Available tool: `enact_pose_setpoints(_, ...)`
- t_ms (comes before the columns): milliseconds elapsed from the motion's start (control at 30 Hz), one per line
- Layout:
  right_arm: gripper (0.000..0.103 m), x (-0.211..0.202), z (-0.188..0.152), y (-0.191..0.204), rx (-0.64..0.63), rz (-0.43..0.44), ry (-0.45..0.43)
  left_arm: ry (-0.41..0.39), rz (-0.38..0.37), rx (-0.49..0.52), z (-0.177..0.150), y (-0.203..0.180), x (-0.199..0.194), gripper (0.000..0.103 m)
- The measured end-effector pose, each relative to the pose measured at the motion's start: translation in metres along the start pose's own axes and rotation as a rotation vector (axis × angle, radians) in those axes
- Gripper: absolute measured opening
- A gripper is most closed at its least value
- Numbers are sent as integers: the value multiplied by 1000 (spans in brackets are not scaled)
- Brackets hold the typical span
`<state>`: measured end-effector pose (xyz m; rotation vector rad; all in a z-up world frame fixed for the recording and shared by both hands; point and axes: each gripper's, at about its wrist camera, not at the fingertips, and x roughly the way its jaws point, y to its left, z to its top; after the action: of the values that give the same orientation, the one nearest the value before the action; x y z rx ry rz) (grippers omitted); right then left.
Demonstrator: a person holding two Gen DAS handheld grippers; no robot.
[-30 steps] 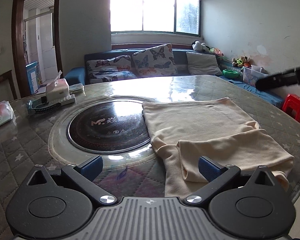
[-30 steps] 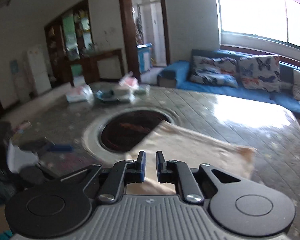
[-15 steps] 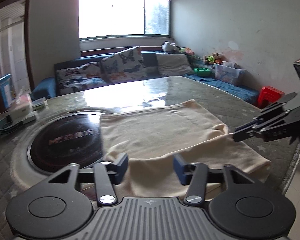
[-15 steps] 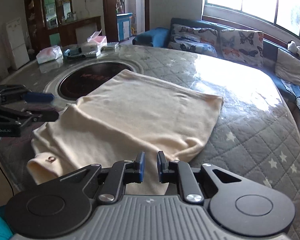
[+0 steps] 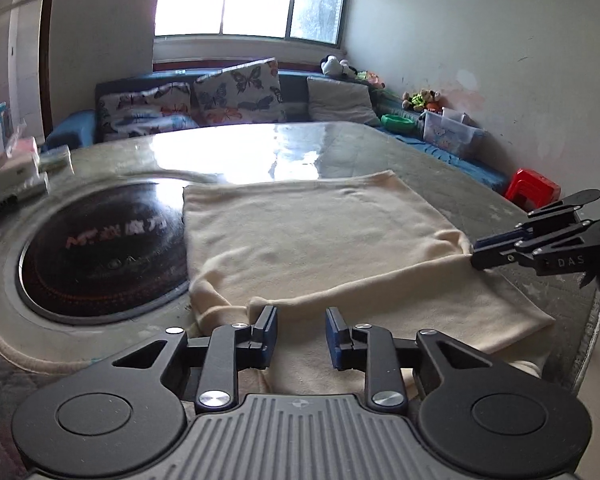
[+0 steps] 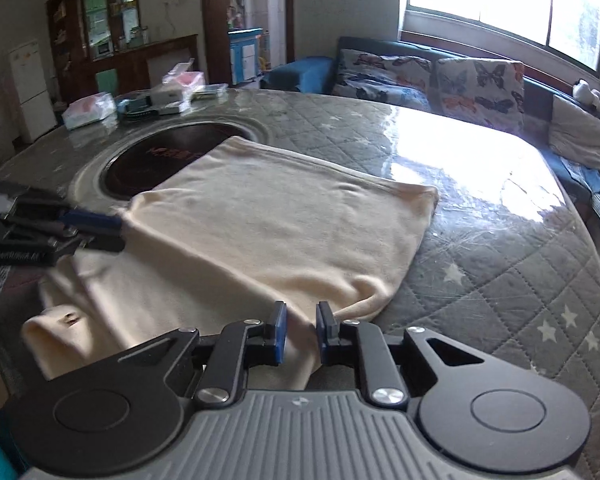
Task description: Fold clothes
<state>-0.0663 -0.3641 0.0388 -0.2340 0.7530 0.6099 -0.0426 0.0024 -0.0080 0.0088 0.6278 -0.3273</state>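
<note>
A cream garment [image 5: 320,236] lies partly folded on the quilted table, its near part hanging over the table edge; it also shows in the right wrist view [image 6: 268,232]. My left gripper [image 5: 301,336] is open, low over the garment's near left fold, with cloth between the fingers. My right gripper [image 6: 300,332] is open with a narrow gap, straddling the garment's right fold edge. From the left wrist view the right gripper [image 5: 478,254] touches the garment's right edge. From the right wrist view the left gripper [image 6: 116,232] sits at the left fold.
A round black hotplate [image 5: 96,248] is set in the table left of the garment. Tissue packs and boxes [image 6: 140,100] sit at the far left of the table. A sofa with butterfly cushions [image 5: 236,92] stands beyond. A red stool [image 5: 534,190] is right of the table.
Both grippers have come down to the garment's near fold. The left jaws have narrowed. The right jaws have opened slightly around the cloth edge.
</note>
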Motion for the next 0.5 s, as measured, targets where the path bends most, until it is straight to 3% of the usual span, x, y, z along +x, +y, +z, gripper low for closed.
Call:
enact_pose_setpoints(167,22,-13,-15,20,-70,55,33,12,11,39,-5,2,-6,29)
enact_pose_setpoints(300,23,-14,-25,33,-140,42,49,28,21,74,-9,2,-12,30)
enact_pose_setpoints(500,23,-26,-27,45,-216,49,50,9,-9,232,-21,-14,-38,35)
